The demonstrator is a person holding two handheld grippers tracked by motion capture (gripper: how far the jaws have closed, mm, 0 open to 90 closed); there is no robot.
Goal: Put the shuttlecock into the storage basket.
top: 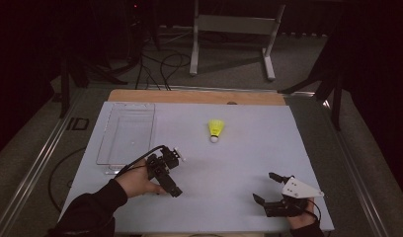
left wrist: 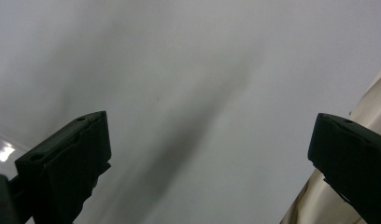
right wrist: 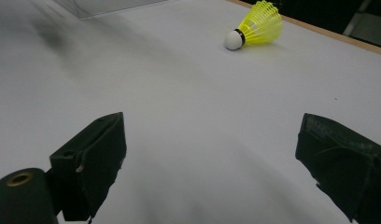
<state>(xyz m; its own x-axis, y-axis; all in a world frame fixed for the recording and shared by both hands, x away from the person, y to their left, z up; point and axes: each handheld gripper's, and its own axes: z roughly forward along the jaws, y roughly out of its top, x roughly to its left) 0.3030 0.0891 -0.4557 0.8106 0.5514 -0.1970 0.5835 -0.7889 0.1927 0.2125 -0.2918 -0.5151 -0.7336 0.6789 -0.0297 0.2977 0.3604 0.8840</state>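
Note:
A yellow shuttlecock (top: 216, 129) with a white cork tip lies on its side on the white table top (top: 249, 148), right of a clear plastic tray (top: 125, 133). In the right gripper view the shuttlecock (right wrist: 256, 28) lies far ahead, its cork pointing left. My left gripper (top: 165, 173) is held low over the table just below the tray's near corner. Its jaws stand wide apart over bare white surface, so the left gripper (left wrist: 209, 154) is open and holds nothing. My right gripper (top: 264, 186) rests near the table's front right edge, open and unloaded (right wrist: 212, 154).
A wooden strip (top: 199, 96) runs along the table's far edge. Beyond it, a metal stand (top: 234, 29) and cables lie on the dark floor. Bare white surface stretches between both grippers and the shuttlecock.

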